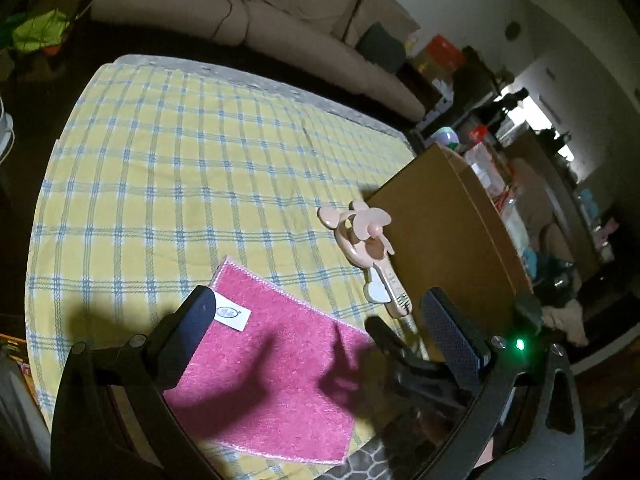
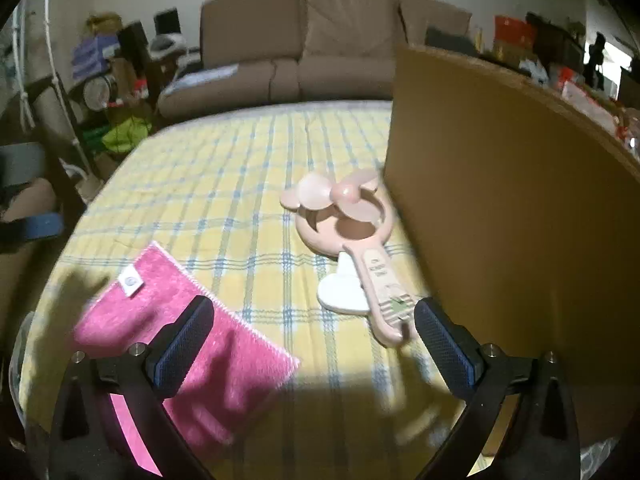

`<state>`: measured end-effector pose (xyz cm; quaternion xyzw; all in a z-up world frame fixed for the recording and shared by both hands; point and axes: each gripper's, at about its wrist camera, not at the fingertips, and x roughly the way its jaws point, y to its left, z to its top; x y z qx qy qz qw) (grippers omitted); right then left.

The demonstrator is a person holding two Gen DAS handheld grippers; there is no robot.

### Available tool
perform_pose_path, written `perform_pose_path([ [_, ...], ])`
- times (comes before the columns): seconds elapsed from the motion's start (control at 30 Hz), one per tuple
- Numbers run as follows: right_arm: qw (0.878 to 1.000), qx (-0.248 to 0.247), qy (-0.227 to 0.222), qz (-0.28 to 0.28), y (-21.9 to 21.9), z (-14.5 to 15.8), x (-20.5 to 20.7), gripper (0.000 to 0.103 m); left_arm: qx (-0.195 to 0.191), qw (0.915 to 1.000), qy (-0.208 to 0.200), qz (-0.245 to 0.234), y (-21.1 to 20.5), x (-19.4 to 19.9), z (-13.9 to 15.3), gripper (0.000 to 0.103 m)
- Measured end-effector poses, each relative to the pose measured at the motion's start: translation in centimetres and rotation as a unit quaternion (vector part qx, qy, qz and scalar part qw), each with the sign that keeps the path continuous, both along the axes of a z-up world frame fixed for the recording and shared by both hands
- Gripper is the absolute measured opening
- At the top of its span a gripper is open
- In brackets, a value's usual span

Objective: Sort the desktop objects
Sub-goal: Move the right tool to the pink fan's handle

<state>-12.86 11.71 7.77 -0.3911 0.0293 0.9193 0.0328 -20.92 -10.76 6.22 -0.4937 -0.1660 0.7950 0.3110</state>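
A pink hand-held fan (image 1: 364, 236) (image 2: 344, 216) with a white heart-shaped base lies on the yellow checked tablecloth (image 1: 180, 180) (image 2: 240, 168), right beside a brown cardboard box (image 1: 448, 240) (image 2: 520, 220). A pink fluffy cloth (image 1: 272, 360) (image 2: 180, 340) with a small white label lies flat to the fan's left. My left gripper (image 1: 318, 296) hovers open over the cloth, holding nothing. My right gripper (image 2: 312, 306) is open and empty just short of the fan's handle end, its right finger close to the box wall. A dark finger (image 1: 384, 332) of the right gripper shows in the left wrist view by the handle tip.
A brown sofa (image 1: 280, 12) (image 2: 320, 52) stands beyond the table's far edge. Cluttered shelves, boxes and bags (image 2: 112, 92) fill the room's sides. The box wall blocks the right side of the table.
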Motion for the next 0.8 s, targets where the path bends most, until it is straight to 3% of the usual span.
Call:
perform_pose_path([
  [0.17, 0.998, -0.039, -0.044, -0.019, 0.9, -1.6, -2.2, 0.102, 0.022, 0.9997, 0.001, -0.006, 0.0, -0.1, 0.9, 0.103],
  [0.3, 0.998, -0.043, -0.051, -0.003, 1.0, -1.2, -2.9, 0.103, 0.029, 0.9995, 0.004, -0.015, 0.4, 0.1, 1.2, 0.103],
  [0.37, 0.996, -0.069, -0.057, 0.013, 1.0, -1.0, -3.1, 0.101, 0.029, 0.9995, 0.000, -0.015, 0.7, 0.0, 0.9, 0.103],
  [0.43, 0.988, -0.133, -0.071, 0.045, 1.0, -1.2, -3.2, 0.075, 0.032, 0.9993, -0.007, -0.016, 0.8, -0.1, 0.5, 0.103],
  [0.47, 0.983, -0.151, -0.086, 0.060, 0.8, -1.4, -3.2, 0.072, 0.032, 0.9993, -0.009, -0.015, 0.8, -0.1, 0.4, 0.103],
  [0.57, 0.989, -0.110, -0.082, 0.058, 0.4, -1.1, -2.5, 0.077, 0.029, 0.9994, -0.011, -0.015, 1.1, 0.2, 0.2, 0.103],
  [0.63, 0.996, -0.043, -0.074, 0.033, 0.6, -0.5, -2.4, 0.092, 0.028, 0.9994, -0.007, -0.017, 1.3, 0.3, 0.3, 0.103],
  [0.73, 0.996, 0.013, -0.087, 0.023, 0.7, -0.3, -3.3, 0.095, 0.031, 0.9994, -0.001, -0.018, 1.3, 0.2, 0.7, 0.103],
  [0.8, 0.993, 0.021, -0.118, 0.024, 0.9, -1.0, -4.7, 0.096, 0.034, 0.9993, 0.001, -0.016, 1.2, 0.2, 0.9, 0.103],
])
